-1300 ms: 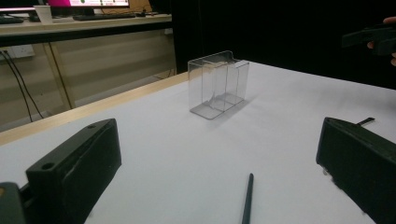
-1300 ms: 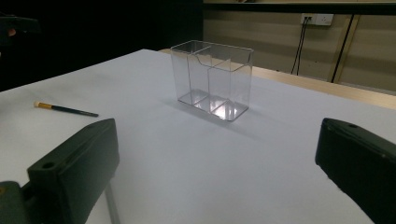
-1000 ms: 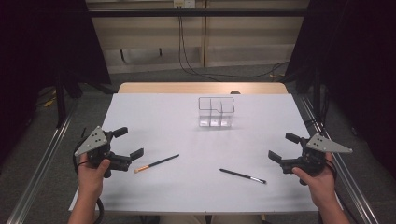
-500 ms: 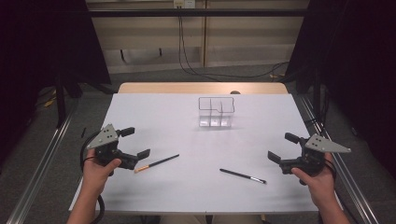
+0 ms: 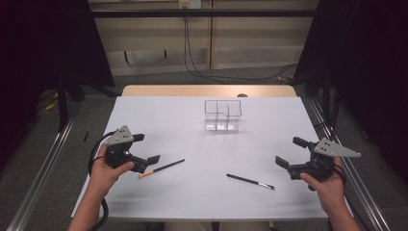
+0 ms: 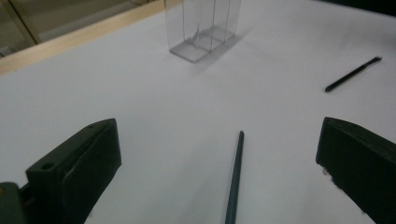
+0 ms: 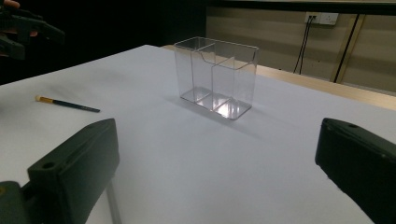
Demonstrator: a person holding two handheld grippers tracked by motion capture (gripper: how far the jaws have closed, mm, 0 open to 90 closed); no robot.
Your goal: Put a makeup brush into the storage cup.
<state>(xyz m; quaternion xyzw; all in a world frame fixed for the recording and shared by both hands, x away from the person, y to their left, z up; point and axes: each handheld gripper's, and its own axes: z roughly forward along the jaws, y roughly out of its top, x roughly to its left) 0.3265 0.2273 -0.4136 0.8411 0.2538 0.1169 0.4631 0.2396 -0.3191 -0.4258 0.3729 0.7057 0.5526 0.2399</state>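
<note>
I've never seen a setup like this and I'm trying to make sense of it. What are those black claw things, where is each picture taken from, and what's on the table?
A person sits at a white table and holds a hand-operated two-jaw tool in each hand: the left gripper and the right gripper. The wide picture comes from a camera above the person's side. The two close pictures come from cameras riding on the grippers, looking out between their own black jaws.

On the table lie a brush with a pale tip near the left gripper, a dark brush nearer the right one, and a clear divided box standing farther back. Both grippers are open and hold nothing; the left one's jaws frame the brush with a pale tip.
</note>
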